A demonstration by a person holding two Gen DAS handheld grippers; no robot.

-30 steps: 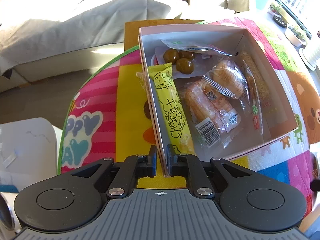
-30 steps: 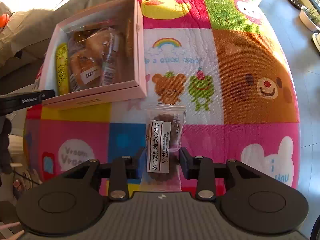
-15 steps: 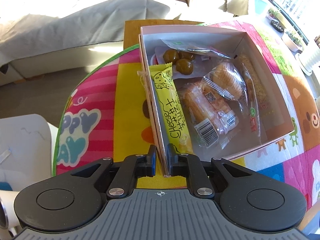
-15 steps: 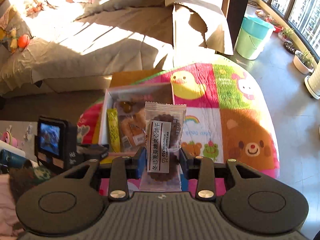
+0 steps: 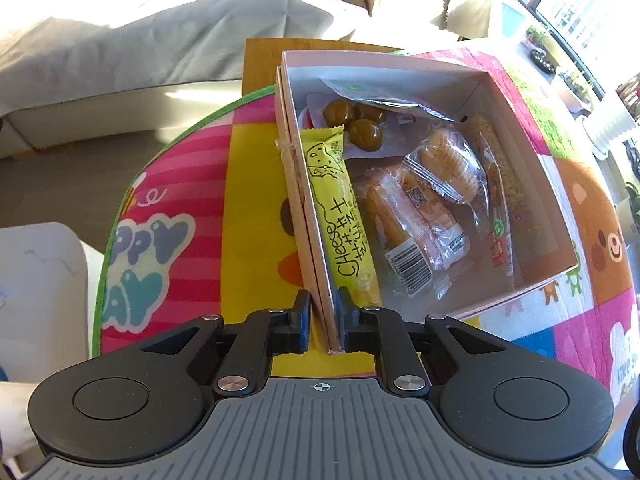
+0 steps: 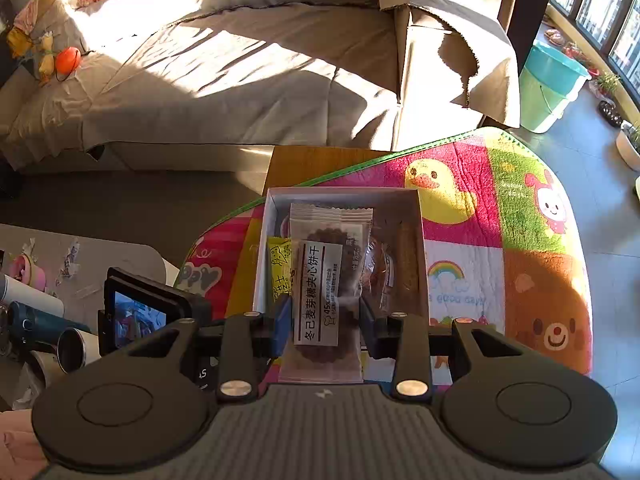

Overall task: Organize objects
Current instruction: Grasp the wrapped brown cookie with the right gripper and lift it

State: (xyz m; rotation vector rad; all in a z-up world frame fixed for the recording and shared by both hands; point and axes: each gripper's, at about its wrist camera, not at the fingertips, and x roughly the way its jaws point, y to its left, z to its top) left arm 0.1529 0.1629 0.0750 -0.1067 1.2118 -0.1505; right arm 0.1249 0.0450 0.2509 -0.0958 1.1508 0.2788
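A pale cardboard box (image 5: 472, 70) packed with crinkly snack packets sits near the edge of a quilted cartoon mat (image 5: 256, 184), bare mat open alongside. The left gripper (image 5: 324, 320), jaws just easing apart, straddles the box's near wall. The right gripper (image 6: 324, 320) pinches a clear-wrapped round biscuit (image 6: 328, 280) above the box.
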